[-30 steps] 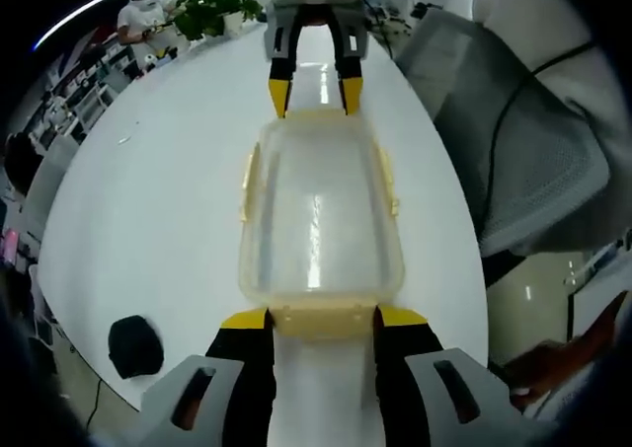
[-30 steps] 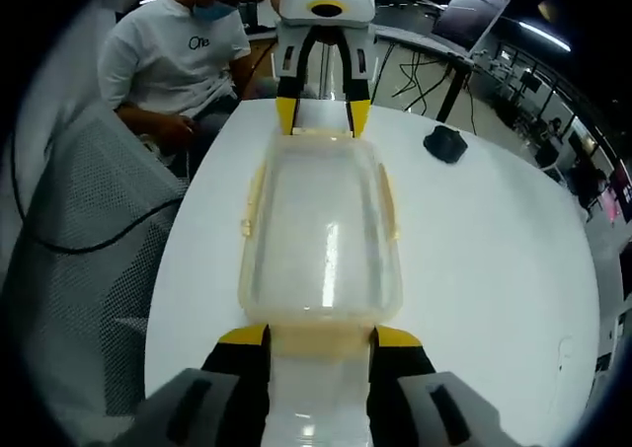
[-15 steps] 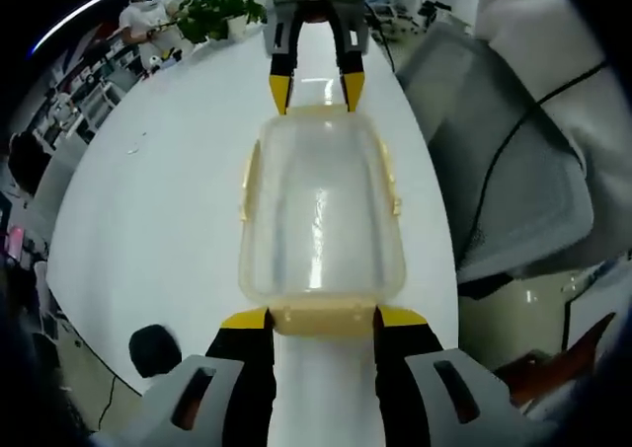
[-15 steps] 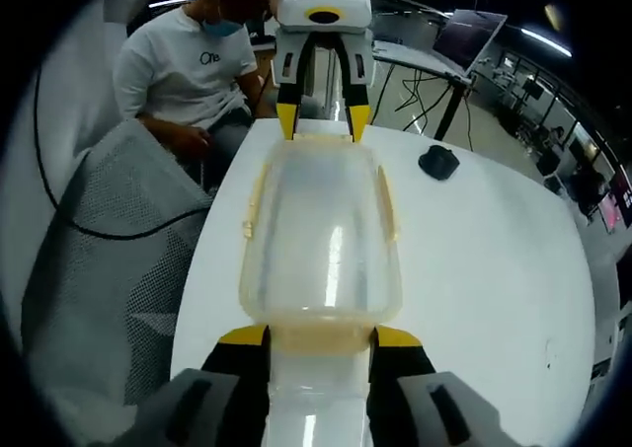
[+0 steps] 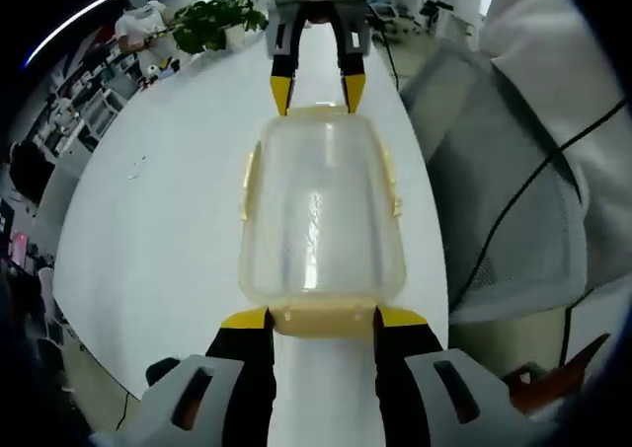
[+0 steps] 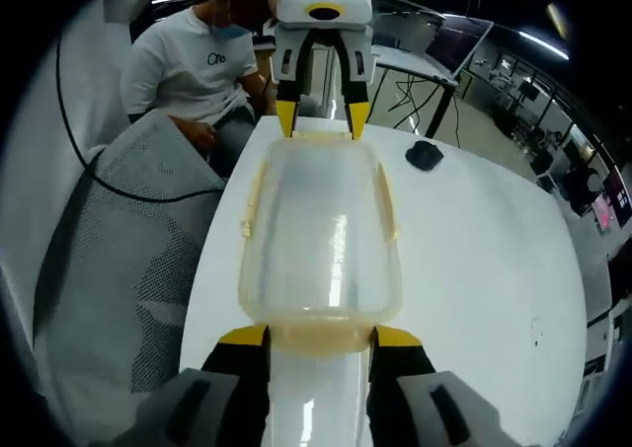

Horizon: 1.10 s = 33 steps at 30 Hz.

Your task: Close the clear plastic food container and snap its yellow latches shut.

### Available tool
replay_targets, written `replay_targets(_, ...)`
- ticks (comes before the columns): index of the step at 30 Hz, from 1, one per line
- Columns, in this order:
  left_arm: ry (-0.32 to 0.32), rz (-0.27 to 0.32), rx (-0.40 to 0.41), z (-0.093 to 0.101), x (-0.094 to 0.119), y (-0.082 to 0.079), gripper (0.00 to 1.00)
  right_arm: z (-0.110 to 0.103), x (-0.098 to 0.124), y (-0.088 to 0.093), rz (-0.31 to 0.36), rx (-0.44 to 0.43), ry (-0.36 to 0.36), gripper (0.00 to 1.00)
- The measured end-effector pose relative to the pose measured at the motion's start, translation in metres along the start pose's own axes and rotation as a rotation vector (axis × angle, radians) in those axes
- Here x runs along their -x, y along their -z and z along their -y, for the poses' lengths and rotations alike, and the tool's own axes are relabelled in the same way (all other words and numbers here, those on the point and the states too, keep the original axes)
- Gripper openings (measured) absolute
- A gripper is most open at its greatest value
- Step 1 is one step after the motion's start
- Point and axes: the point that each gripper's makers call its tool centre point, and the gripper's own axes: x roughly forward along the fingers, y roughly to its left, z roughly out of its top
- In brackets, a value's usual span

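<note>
A clear plastic food container (image 5: 321, 210) with its lid on is held between two tools above a white worktop (image 5: 158, 220). In the left gripper view, the left tool (image 5: 321, 319) has its yellow-tipped jaws spread to either side of the container's near yellow end latch (image 5: 322, 320), each touching a corner; the right tool (image 5: 317, 92) meets the far end the same way, jaws apart. The right gripper view mirrors this: the right tool (image 6: 320, 338) frames the near end latch (image 6: 321, 336), and the left tool (image 6: 321, 117) brackets the far end. Yellow side latches (image 6: 247, 215) lie along the long edges; the container (image 6: 321, 235) appears empty. A seated person's white T-shirt (image 6: 193, 67) carries small dark lettering, too blurred to read. A grey mesh chair (image 6: 123, 269) stands beside the worktop (image 6: 474, 260), a small dark object (image 6: 426, 155) rests on it, and a potted plant (image 5: 212, 15) sits at the far end.
</note>
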Motion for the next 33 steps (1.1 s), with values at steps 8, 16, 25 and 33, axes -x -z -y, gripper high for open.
replay_targets(8,0.014,-0.009,-0.02,0.002,-0.015,-0.026,0.37,-0.007,0.015,0.025,-0.002,-0.018,-0.005,0.36)
replay_targets(16,0.018,-0.028,-0.025,0.001,-0.032,-0.054,0.37,-0.007,0.031,0.052,-0.014,-0.022,0.009,0.36)
replay_targets(25,0.029,-0.042,-0.04,0.0,-0.055,-0.083,0.37,-0.01,0.043,0.087,-0.03,-0.044,0.005,0.36)
replay_targets(33,0.032,-0.038,-0.043,-0.002,-0.071,-0.101,0.37,-0.01,0.053,0.109,-0.04,-0.043,0.013,0.36)
